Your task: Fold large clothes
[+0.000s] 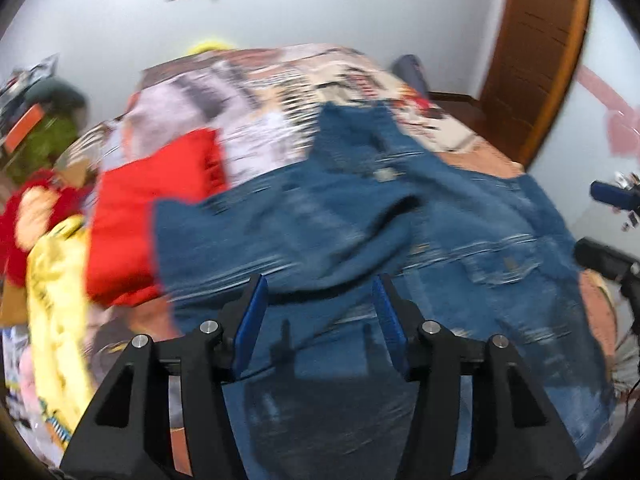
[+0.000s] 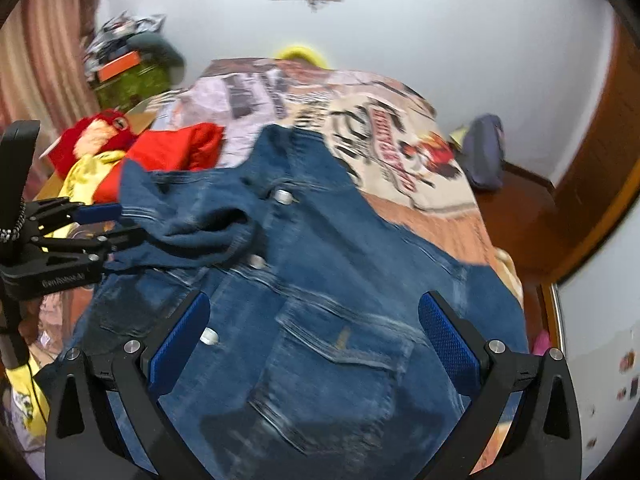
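— What have you got on the left side?

— Past the edge of the denim there's a red garment (image 1: 156,208) and a yellow cloth (image 1: 52,300) heaped on the bed (image 1: 256,92); neither is my concern. My left tool (image 1: 320,284) sits low over the denim jacket (image 1: 360,240), jaws standing moderately apart with nothing between them, just short of a rolled, bunched ridge of fabric. In the right view that tool (image 2: 116,224) reaches in from the side at the same bunched sleeve or collar; whether a fingertip touches it, I cannot tell.

— And the jacket itself?

— It lies spread across the bed, front up, buttons (image 2: 285,197) and a chest pocket (image 2: 340,356) showing. I judge it heavy and stiff for cloth: thick denim, doubled seams, it'll hold a crease but resist a pinch. Not slippery, not fragile.

— Where would you take hold?

— At a single-layer hem or the sleeve cuff, away from the buttons.

— Right side?

— My right tool (image 2: 314,336) hangs wide apart over the pocket, gripping nothing.
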Tool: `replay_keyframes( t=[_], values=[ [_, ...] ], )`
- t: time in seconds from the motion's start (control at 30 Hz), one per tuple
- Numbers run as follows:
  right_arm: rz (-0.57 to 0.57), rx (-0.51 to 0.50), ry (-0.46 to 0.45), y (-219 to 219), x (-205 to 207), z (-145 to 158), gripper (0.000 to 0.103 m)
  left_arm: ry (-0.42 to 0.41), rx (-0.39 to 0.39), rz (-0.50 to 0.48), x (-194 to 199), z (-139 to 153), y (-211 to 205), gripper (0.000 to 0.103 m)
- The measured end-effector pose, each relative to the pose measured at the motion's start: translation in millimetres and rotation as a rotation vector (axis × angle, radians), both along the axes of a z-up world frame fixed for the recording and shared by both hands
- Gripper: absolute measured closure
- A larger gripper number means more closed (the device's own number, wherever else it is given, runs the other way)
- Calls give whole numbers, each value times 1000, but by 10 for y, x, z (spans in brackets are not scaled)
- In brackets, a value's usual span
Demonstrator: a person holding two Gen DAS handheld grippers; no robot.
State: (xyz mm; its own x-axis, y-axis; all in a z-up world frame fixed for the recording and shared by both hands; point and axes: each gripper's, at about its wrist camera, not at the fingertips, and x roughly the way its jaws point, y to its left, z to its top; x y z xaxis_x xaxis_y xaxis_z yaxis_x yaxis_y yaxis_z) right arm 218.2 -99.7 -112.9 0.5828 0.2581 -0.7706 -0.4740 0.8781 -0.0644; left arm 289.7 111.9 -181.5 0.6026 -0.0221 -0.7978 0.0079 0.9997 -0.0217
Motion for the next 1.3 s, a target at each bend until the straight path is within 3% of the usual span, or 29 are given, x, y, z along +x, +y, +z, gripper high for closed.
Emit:
replay_keyframes(
  t=[0.17,0.3,0.53,0.7,0.77,0.83,0.97,1.03,1.17,1.3],
  values=[
    [108,-62,-9,504,95,-52,0,34,47,100,-188,-154,577,44],
    [207,-162,-24,939,208,-226,0,90,23,147,-301,-395,884,43],
    [267,-434,-22,1404,656,-760,1,180,-21,171,-354,-863,1057,43],
    [317,-500,-44,1607,793,-928,3,228,-11,140,-298,-1098,999,40],
    [361,-498,-64,1715,762,-938,13,238,2,120,-281,-1178,954,40],
    [413,-502,-69,1823,690,-963,33,235,22,108,-268,-1207,907,37],
    [469,-529,-67,2037,607,-1096,59,232,36,110,-249,-1210,873,37],
    [465,-479,-44,2044,594,-1070,82,233,21,120,-247,-1198,886,37],
    [395,-321,-39,1905,605,-769,87,233,21,142,-227,-1179,919,37],
    [256,-139,-82,1527,697,-200,89,226,27,187,-215,-1143,960,36]
  ],
)
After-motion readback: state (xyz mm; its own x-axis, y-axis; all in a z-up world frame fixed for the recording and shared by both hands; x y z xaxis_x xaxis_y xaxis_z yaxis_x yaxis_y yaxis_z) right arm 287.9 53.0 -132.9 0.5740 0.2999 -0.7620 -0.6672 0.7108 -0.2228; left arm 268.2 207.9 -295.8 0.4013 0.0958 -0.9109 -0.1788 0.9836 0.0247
